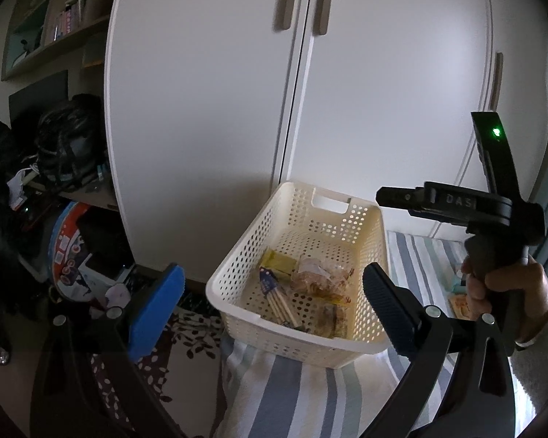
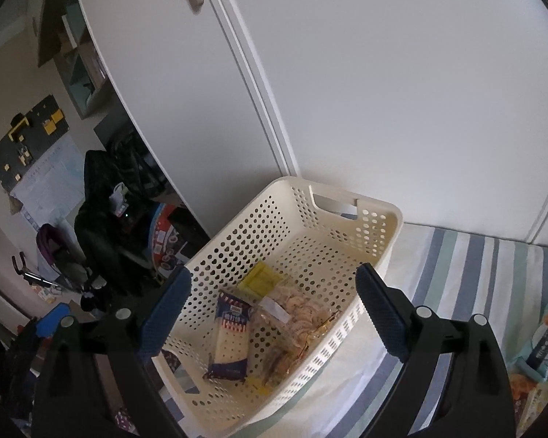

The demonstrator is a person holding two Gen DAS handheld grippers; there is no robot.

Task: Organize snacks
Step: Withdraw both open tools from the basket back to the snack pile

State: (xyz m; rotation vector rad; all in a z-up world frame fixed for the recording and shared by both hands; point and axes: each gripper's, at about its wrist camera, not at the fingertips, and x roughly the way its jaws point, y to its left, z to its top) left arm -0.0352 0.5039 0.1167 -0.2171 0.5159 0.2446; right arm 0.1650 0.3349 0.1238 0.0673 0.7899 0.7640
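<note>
A cream perforated basket [image 1: 245, 235] [image 2: 244, 233] stands on the striped bedcover, near its edge. Inside lie a yellow packet [image 1: 279, 264] [image 2: 261, 279], a blue-and-white cracker packet [image 1: 270, 286] [image 2: 232, 335] and a clear bag of baked pieces [image 1: 321, 277] [image 2: 296, 314]. My left gripper [image 1: 274, 310] hangs open just in front of the basket, holding nothing. Directly above the basket's near part my right gripper [image 2: 274, 314] is also open and empty. In the left wrist view a hand [image 1: 507, 288] holds the right gripper's handle to the right of the basket.
Further snack packets [image 2: 542, 343] [image 1: 460, 303] lie on the striped bedcover [image 2: 456, 277] to the right. White wardrobe doors [image 1: 208, 109] stand close behind the basket. Dark bags [image 1: 65, 146], a round printed tin [image 1: 69, 252] and shelves crowd the left side beyond the bed's edge.
</note>
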